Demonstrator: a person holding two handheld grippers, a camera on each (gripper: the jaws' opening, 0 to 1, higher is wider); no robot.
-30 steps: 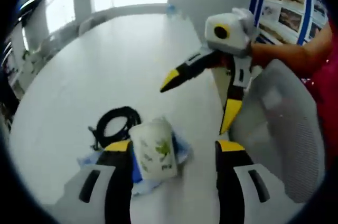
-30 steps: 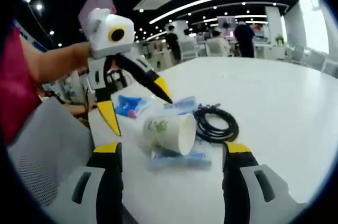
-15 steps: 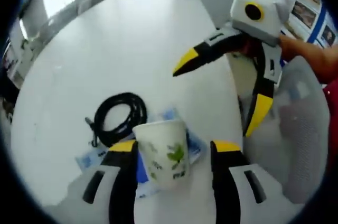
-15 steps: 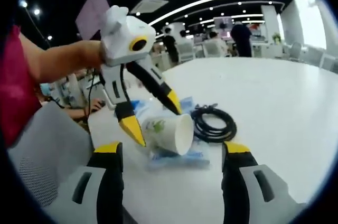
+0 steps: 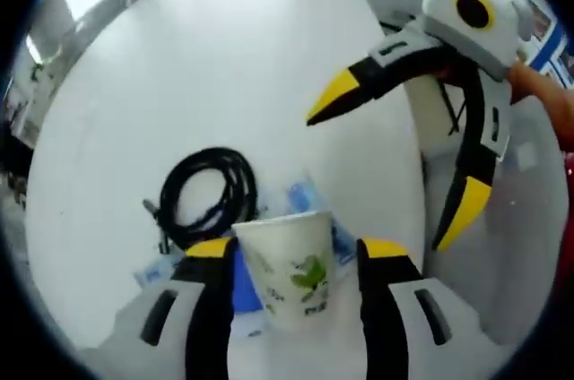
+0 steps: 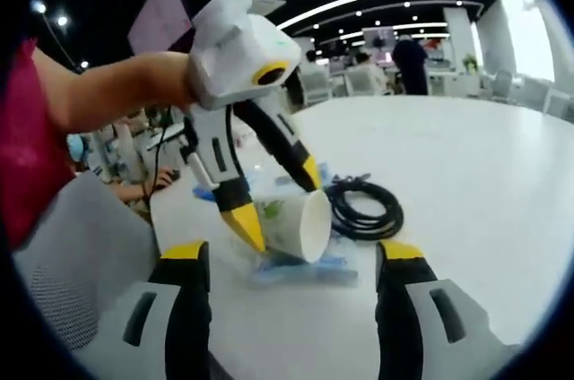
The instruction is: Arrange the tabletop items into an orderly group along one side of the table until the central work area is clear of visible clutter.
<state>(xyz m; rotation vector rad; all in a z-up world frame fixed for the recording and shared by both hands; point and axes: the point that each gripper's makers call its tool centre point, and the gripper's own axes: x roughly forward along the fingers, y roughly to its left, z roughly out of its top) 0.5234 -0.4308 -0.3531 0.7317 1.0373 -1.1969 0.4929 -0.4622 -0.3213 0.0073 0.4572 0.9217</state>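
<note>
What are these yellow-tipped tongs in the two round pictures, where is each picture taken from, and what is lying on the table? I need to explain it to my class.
There is no robot here. A person holds a hand tool in each hand, and each tool has two fingers and a small fisheye camera looking along them.

In the left gripper view, the left gripper has its fingers either side of a paper cup lying on its side; they look open, not yet closed on it. The right gripper hangs open above the white table.

The right gripper view looks back from the other side: the left gripper straddles the paper cup.

Also on the table: a coiled black cable and blue-and-white packets under the cup.
</note>
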